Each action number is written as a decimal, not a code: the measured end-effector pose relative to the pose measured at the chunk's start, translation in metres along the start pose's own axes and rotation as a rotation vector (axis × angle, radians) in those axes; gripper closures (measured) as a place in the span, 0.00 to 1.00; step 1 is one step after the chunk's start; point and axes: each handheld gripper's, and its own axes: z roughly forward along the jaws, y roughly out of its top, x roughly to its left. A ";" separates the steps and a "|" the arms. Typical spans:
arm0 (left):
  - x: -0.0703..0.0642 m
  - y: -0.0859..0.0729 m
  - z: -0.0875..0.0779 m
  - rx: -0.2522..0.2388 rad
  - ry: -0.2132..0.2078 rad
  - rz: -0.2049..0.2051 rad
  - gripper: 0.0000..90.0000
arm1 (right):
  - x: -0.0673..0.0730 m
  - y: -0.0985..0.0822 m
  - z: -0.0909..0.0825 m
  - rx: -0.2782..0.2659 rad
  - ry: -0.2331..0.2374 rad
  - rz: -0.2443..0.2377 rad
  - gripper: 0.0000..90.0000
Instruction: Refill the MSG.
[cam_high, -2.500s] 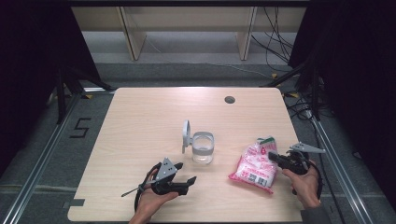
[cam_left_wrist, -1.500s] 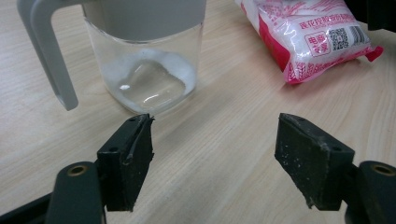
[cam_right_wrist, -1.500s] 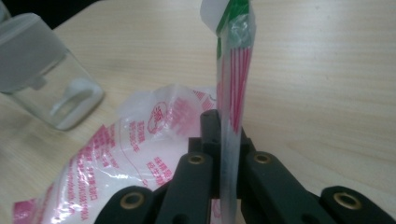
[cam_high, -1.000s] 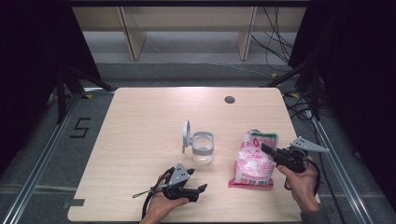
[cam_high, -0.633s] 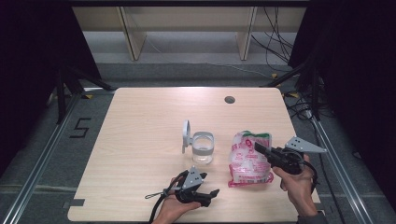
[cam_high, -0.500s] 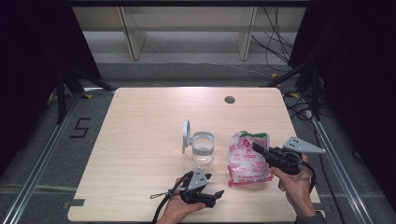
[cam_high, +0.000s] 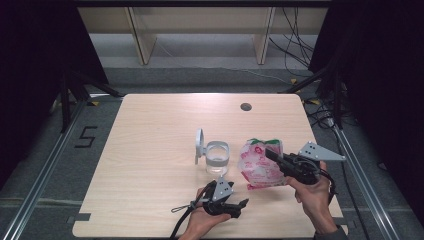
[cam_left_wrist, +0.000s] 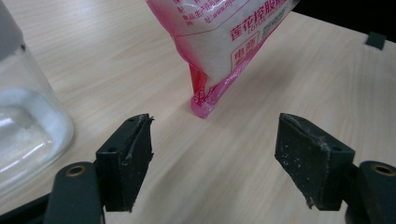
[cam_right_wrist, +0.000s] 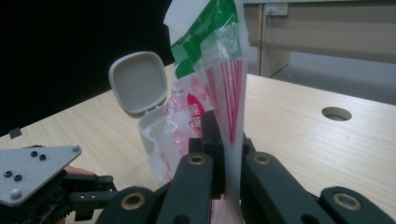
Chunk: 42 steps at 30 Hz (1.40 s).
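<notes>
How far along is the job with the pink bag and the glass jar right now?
Done: the jar stands with its lid flipped open, some white grains already inside. In hand: the right gripper is shut on the pink bag, holding it upright with a bottom corner on the table. The left gripper is open, facing that corner. Left: opening the bag and pouring, it seems.

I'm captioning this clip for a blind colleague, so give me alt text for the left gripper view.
A pink and white bag of white granules hangs tilted, its bottom corner resting on the wooden table, just beyond the open left tongs, whose two black pads have nothing between them. At the left edge stands a clear glass jar with white granules in its bottom.
</notes>
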 end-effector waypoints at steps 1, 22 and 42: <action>-0.001 0.003 0.001 0.004 0.013 0.022 0.30 | 0.000 0.002 0.001 -0.013 0.005 -0.003 1.00; -0.013 0.034 0.031 -0.043 0.212 0.111 0.53 | 0.011 0.043 -0.001 -0.069 0.038 -0.029 1.00; -0.018 0.040 0.041 -0.176 0.315 0.049 0.75 | 0.017 0.064 0.009 -0.080 0.052 -0.067 1.00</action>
